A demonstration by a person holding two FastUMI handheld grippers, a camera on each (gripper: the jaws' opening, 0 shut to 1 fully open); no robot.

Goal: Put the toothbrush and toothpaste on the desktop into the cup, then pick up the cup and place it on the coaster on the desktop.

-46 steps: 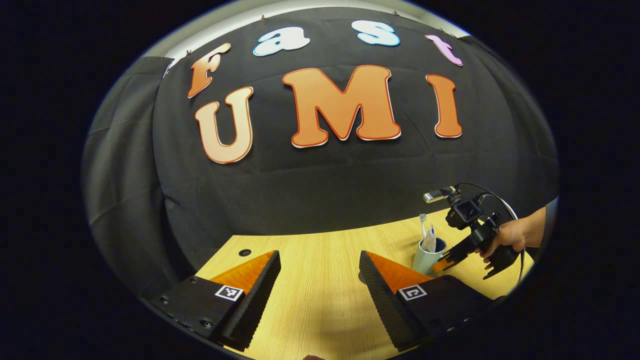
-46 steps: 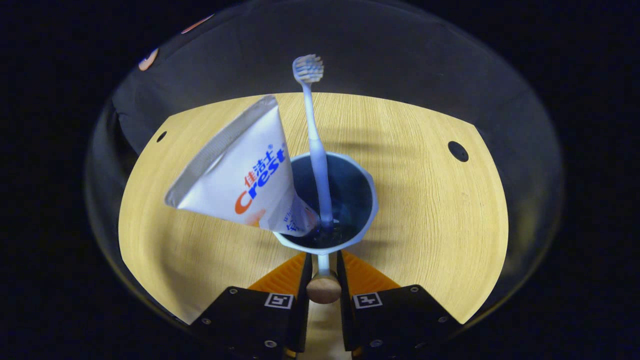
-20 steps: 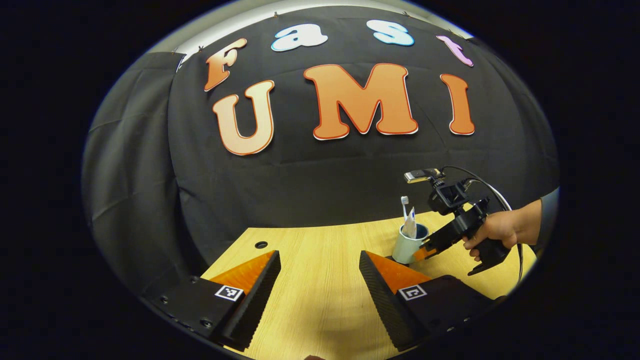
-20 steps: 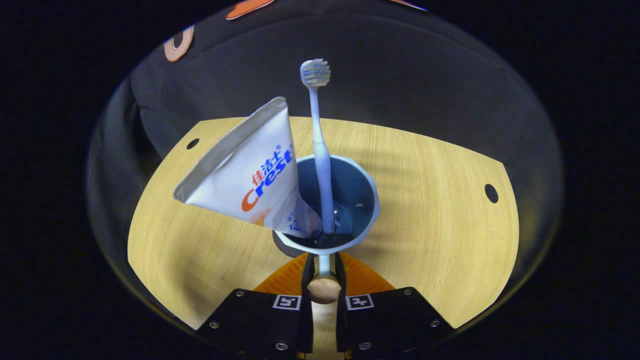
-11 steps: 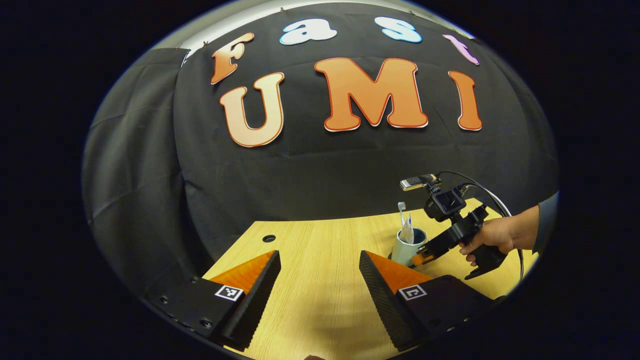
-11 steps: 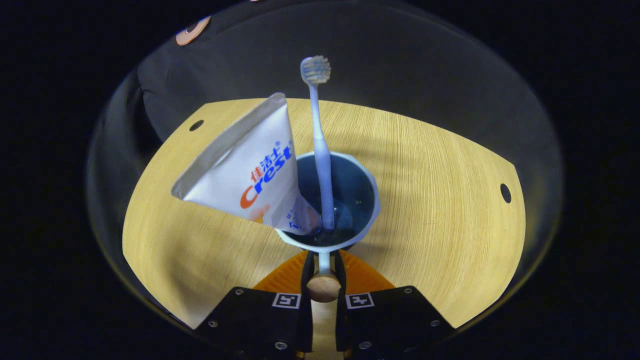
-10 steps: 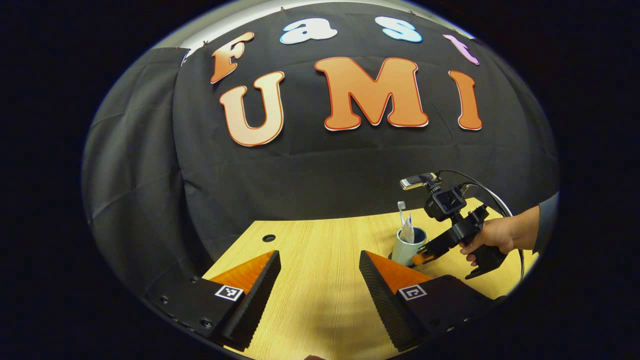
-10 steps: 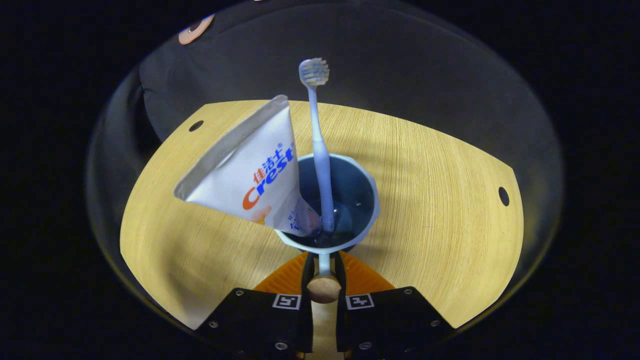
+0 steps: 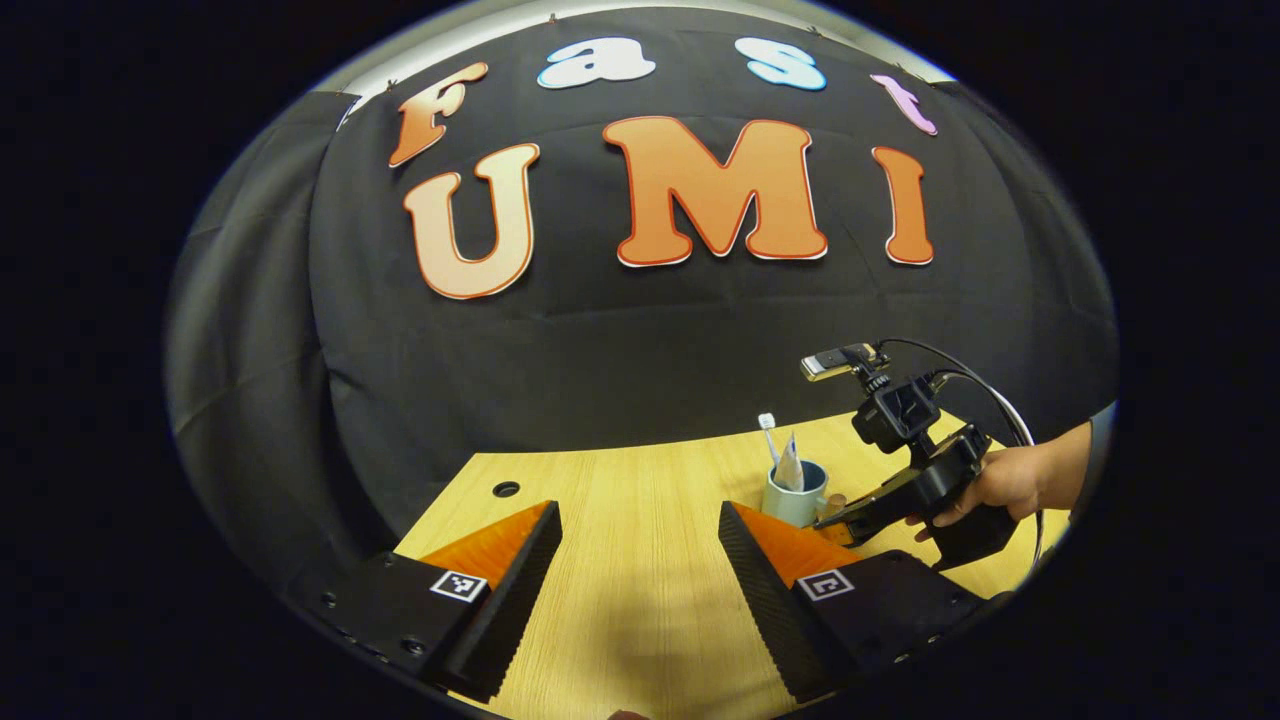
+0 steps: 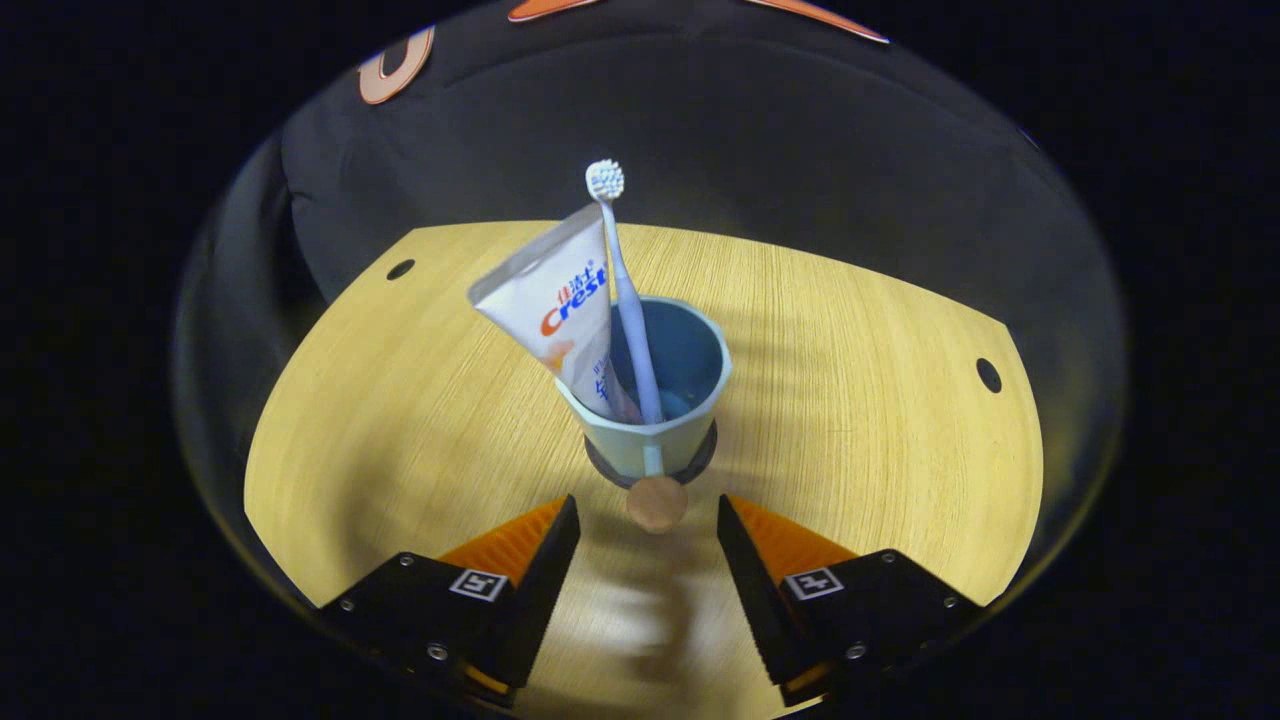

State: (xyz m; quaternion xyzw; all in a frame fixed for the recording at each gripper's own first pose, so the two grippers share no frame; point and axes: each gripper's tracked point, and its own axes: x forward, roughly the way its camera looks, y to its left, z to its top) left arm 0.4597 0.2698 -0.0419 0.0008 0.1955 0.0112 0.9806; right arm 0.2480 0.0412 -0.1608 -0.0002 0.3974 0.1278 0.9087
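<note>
A pale blue cup [image 10: 655, 405] stands upright on a dark round coaster [image 10: 598, 468] on the wooden desktop [image 10: 400, 420]. Its handle ends in a round wooden knob [image 10: 656, 503] that points toward me. Inside the cup lean a white toothpaste tube [image 10: 560, 305] and a light blue toothbrush [image 10: 625, 290], bristles up. My right gripper [image 10: 648, 512] is open just short of the knob, touching nothing. In the left gripper view the cup [image 9: 792, 495] sits at the right, with the right gripper [image 9: 832, 518] and a hand [image 9: 985, 482] beside it. My left gripper [image 9: 638, 520] hovers open over bare wood.
Black cloth closes the booth behind the desk [image 9: 640, 560]. Small round holes mark the desktop near its far corners [image 10: 400, 269] [image 10: 988, 375], and one hole [image 9: 505, 489] lies ahead of my left gripper.
My right gripper has opened, let go of the cup's handle and drawn back. The cup now stands on the coaster. The left gripper's view has shifted slightly.
</note>
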